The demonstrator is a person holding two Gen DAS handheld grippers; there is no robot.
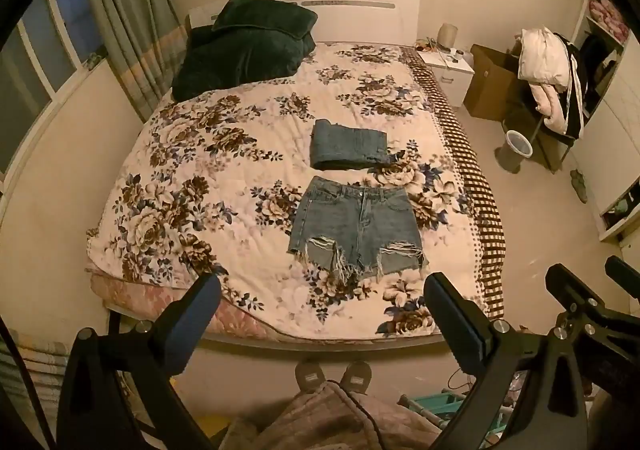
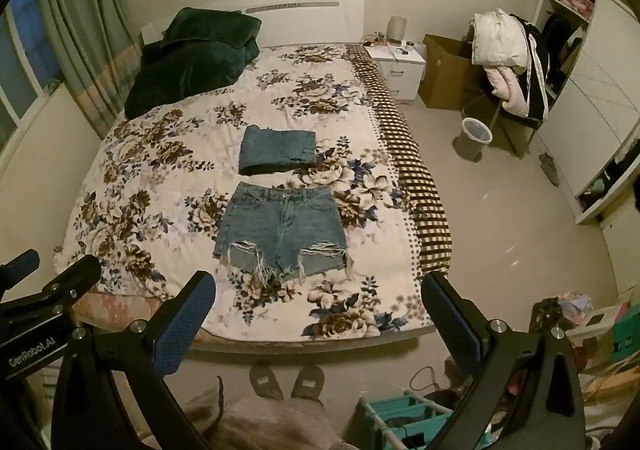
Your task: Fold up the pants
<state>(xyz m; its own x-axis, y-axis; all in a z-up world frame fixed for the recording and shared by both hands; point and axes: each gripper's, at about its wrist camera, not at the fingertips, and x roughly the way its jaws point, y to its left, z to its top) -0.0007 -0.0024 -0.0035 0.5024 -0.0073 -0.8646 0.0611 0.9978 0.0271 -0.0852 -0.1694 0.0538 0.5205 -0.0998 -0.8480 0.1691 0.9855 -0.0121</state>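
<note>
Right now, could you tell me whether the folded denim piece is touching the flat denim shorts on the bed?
Apart. In the left wrist view, a strip of floral bedspread shows between the folded denim piece and the waistband of the flat denim shorts.

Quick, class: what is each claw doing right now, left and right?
Left claw: open, holding nothing, above the bed's near edge.
Right claw: open, holding nothing.

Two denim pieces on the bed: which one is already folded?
The folded denim piece lying farther up the bed, a compact rectangle. The frayed denim shorts nearer the foot lie spread flat, waistband and ripped hems showing.
</note>
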